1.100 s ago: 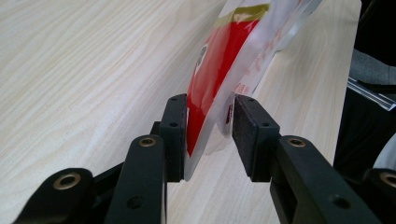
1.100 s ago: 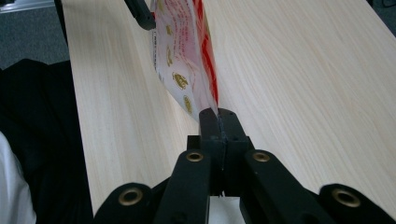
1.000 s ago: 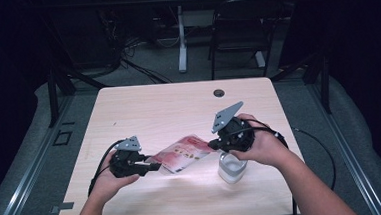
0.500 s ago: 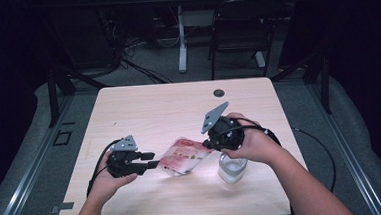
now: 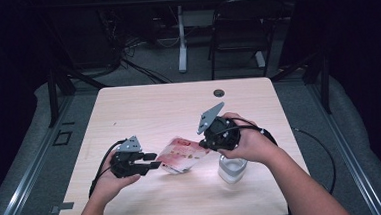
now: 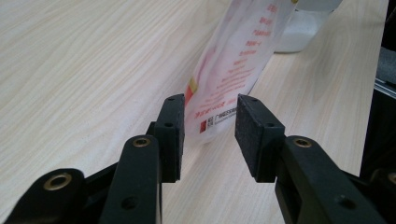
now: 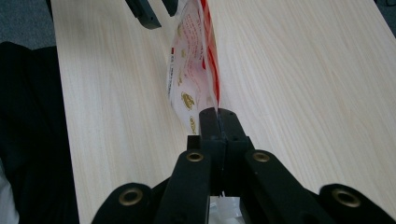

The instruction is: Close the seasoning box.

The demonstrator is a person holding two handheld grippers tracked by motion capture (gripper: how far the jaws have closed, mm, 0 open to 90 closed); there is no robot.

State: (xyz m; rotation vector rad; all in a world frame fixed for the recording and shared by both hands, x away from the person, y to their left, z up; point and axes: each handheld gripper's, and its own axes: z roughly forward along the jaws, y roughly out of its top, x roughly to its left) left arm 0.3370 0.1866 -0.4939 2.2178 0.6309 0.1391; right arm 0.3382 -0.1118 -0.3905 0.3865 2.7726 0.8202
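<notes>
Nearest the person, the left gripper [image 5: 153,160] sits in the left hand [image 5: 113,178] low over the light wooden table [image 5: 153,109], its jaws parted with a clear gap. In the left gripper view the bottom edge of a red-and-white printed pouch [image 6: 233,65] hangs just ahead of the pads [image 6: 173,135], in line with the gap between them; whether the pouch touches the left pad cannot be told.

Across from it, the right gripper [image 5: 207,144] is held in the right hand [image 5: 248,143], a grey three-cornered plate [image 5: 209,117] tilted up on top of it. Its jaws are pressed together on one edge of the pouch [image 7: 194,70], which stretches away from them toward the left gripper's jaw tips [image 7: 152,9] at the far end of the right gripper view. In the high view the pouch [image 5: 181,155] spans between the two grippers.

Under the right hand, a clear plastic container [image 5: 231,169] stands on the table.

Farther off, beyond both grippers, a small dark round grommet [image 5: 219,92] sits near the table's far edge. Behind the table stands a dark chair [image 5: 236,34].
</notes>
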